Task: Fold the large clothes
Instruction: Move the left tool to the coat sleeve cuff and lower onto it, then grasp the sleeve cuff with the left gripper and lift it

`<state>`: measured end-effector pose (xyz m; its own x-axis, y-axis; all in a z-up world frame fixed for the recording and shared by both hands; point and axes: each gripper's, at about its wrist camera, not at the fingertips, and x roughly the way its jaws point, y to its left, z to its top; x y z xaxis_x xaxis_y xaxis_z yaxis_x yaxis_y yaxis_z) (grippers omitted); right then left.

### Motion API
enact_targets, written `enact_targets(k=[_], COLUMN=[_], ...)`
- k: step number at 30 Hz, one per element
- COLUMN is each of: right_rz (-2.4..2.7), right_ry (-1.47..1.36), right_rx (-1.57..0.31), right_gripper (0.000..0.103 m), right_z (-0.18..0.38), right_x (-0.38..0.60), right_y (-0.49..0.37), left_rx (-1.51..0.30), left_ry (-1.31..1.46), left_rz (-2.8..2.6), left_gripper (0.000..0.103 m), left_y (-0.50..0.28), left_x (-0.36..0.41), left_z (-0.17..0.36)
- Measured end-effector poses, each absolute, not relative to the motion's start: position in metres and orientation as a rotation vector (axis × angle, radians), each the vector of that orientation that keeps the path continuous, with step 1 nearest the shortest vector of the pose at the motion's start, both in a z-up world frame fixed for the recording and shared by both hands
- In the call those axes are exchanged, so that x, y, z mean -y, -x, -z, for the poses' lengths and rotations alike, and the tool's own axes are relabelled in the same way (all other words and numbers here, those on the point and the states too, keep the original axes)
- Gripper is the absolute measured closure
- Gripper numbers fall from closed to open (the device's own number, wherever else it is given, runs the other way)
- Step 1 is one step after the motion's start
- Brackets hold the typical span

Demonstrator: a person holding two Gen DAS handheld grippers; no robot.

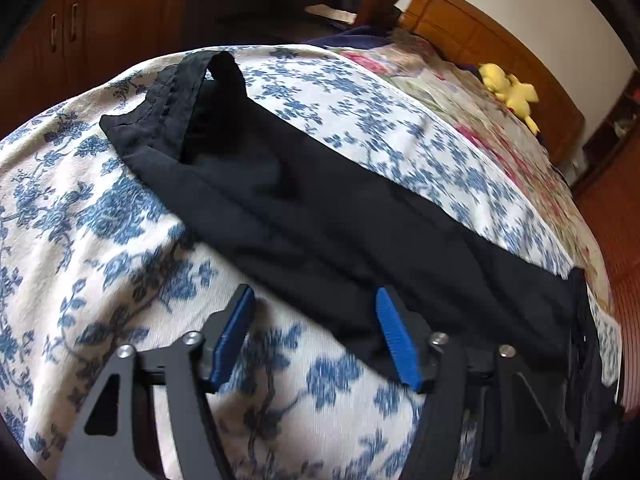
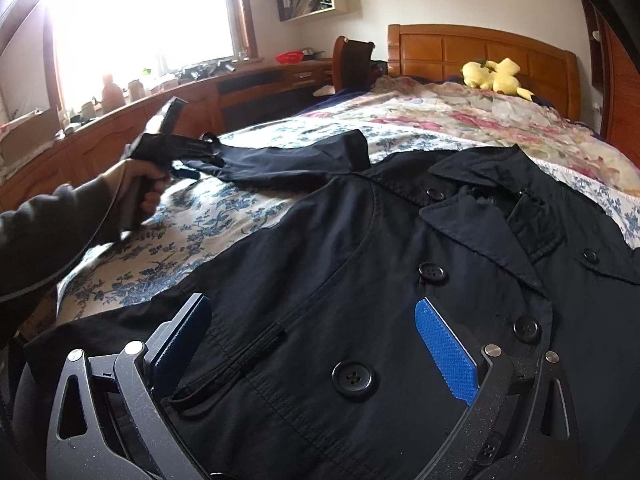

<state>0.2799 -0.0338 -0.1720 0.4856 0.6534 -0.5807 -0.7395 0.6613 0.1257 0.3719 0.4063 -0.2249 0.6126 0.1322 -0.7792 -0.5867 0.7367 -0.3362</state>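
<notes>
Your black coat (image 2: 360, 280) lies face up, buttoned, on the bed (image 2: 192, 232), its sleeve (image 1: 320, 216) stretched sideways from the body. Your left gripper (image 1: 316, 336) stands partly open beside the sleeve, holding nothing; your right gripper (image 2: 312, 340) gapes wide over the coat's front, empty. Closing beside the sleeve could pinch only the bedsheet. No readable writing shows anywhere.

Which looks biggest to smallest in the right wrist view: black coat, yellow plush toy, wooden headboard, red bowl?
1. black coat, though nearest the camera
2. wooden headboard
3. yellow plush toy
4. red bowl, far off, so its true size is unsure
</notes>
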Motion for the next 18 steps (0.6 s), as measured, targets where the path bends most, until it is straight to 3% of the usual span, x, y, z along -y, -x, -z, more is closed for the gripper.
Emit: enact_targets(k=[1,2,3,18], right_rz=[-0.853,-0.855,-0.856,-0.854], right_ry=[0.147,0.145,0.142,0.123], right_rx=[-0.641,-0.641,-0.641,-0.636], right_gripper=[0.0,0.0,0.0,0.0], right_z=[0.172,0.172,0.172,0.17], right_x=[0.034,0.034,0.035,0.037], right_y=[-0.28,-0.28,-0.28,-0.28], left_rx=[-0.813,-0.822,-0.833,-0.793], left_ry=[0.622,0.625,0.622,0.212], left_rz=[-0.462,-0.465,-0.463,-0.273], left_gripper=[0.071,0.096,0.103,0.102], left_y=[-0.375,-0.379,-0.382,-0.331], left_x=[-0.407,-0.407,-0.405,-0.257], left_z=[0.224,0.224,0.222,0.102])
